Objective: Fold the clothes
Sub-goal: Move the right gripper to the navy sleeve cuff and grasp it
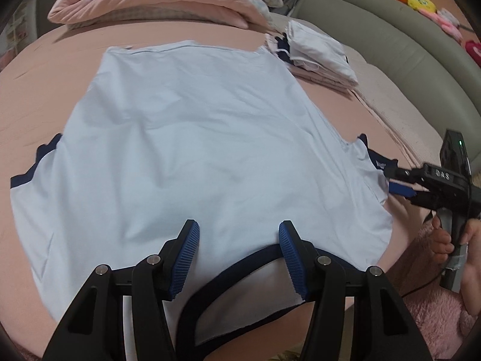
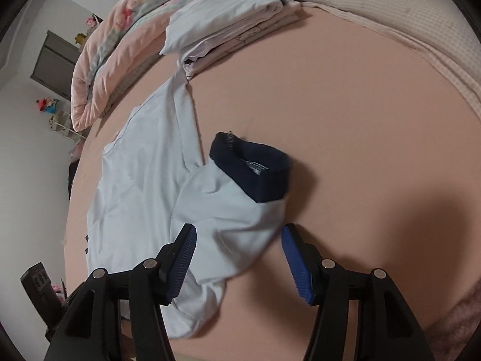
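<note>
A light blue T-shirt (image 1: 195, 138) with navy trim lies spread flat on the pink bed sheet (image 1: 36, 90). My left gripper (image 1: 239, 234) hovers open over its navy collar (image 1: 240, 258), with nothing pinched between the pads. The right gripper (image 1: 390, 182) is at the shirt's right sleeve edge, with a hand (image 1: 445, 240) on its handle. In the right wrist view that sleeve (image 2: 234, 222) lies crumpled, its navy cuff (image 2: 255, 168) turned up. My right gripper (image 2: 239, 237) stands open around the sleeve; its pads do not press on the cloth.
A stack of folded clothes (image 1: 318, 54) (image 2: 234, 21) sits at the far right of the bed. A folded pink quilt (image 1: 156, 3) (image 2: 120, 48) lies along the far edge. A grey padded headboard (image 1: 390, 30) runs along the right. Pink fluffy fabric (image 1: 436, 307) lies near the hand.
</note>
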### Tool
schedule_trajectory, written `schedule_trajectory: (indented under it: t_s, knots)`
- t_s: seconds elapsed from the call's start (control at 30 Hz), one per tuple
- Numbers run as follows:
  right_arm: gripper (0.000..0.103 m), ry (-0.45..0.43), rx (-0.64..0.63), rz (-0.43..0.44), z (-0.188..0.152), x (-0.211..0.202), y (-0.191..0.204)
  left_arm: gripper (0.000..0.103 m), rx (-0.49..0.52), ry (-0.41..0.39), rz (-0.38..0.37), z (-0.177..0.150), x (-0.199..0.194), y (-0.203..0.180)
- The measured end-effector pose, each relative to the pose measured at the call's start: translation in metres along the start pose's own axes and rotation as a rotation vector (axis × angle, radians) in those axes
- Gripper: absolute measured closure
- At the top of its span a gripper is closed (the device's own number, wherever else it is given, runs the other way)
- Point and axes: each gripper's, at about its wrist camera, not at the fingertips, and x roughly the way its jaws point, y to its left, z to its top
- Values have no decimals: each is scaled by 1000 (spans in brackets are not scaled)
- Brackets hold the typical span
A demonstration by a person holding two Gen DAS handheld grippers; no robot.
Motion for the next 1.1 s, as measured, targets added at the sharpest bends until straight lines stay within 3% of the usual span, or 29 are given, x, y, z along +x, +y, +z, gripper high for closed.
schedule_trajectory:
  t_s: [0.07,0.1,0.2,0.33,0.47,0.6,0.7,0.77,0.83,0.87,0.9,0.93,0.97,1.1]
  knots:
    - [70,-39,-38,-78,5,2,3,51,-4,3,19,1,2,0]
    - [98,-58,-57,-118,7,2,5,51,-9,6,37,2,1,2]
    - [100,-115,-113,-207,16,-5,7,51,-27,-4,78,6,-8,9]
    - [100,-160,-168,-301,28,-13,5,50,-85,-34,30,8,-23,31]
    - [97,-140,-54,-248,31,-18,-16,49,-87,41,67,-4,-5,43]
    - [69,-160,73,-181,24,-40,-32,49,-67,5,31,-2,-16,35]
    - [48,-80,55,-61,8,-39,-25,49,-45,-11,7,1,-18,26]
    - [45,-8,-9,-58,-2,-24,-12,49,-30,-6,1,2,-16,20]
    - [45,-3,-106,-147,-7,-9,2,49,-26,1,-16,4,-13,16]
    - [46,-30,-145,-175,-7,-5,8,49,-27,4,-31,4,-12,14]
    - [58,-55,-182,-204,-4,0,13,49,-32,6,-51,5,-12,10]
    - [87,-71,-211,-224,-2,3,18,49,-33,10,-69,6,-10,6]
    - [98,-79,-222,-218,1,4,20,49,-29,16,-85,8,-9,1]
    - [99,-138,-263,-55,5,-12,36,49,6,16,-113,13,-6,-19]
